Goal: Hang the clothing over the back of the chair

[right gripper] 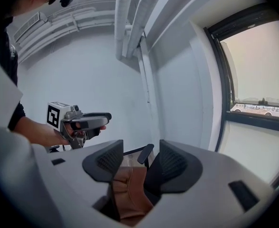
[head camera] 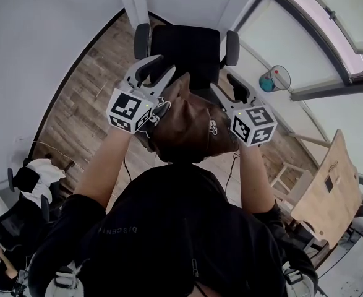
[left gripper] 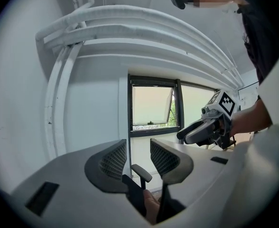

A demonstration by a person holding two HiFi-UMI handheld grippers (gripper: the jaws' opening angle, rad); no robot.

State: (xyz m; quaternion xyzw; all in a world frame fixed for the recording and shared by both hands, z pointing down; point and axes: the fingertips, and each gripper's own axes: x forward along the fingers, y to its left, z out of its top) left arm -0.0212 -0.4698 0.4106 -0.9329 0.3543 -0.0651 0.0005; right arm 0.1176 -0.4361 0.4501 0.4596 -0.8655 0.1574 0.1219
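Brown clothing (head camera: 187,125) drapes over the black chair (head camera: 190,48) standing on wood floor (head camera: 82,110)

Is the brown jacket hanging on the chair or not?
On it. The brown jacket drapes over the chair back; the left gripper and right gripper are open, holding nothing.

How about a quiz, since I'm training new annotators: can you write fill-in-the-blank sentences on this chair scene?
1. The brown leather-like garment lies draped over the ____ of the black office chair.
2. The left gripper and the right gripper both have their jaws ____, gripping nothing.
3. The floor under the chair is laid with ____ planks.
Missing words: back; open; wooden.
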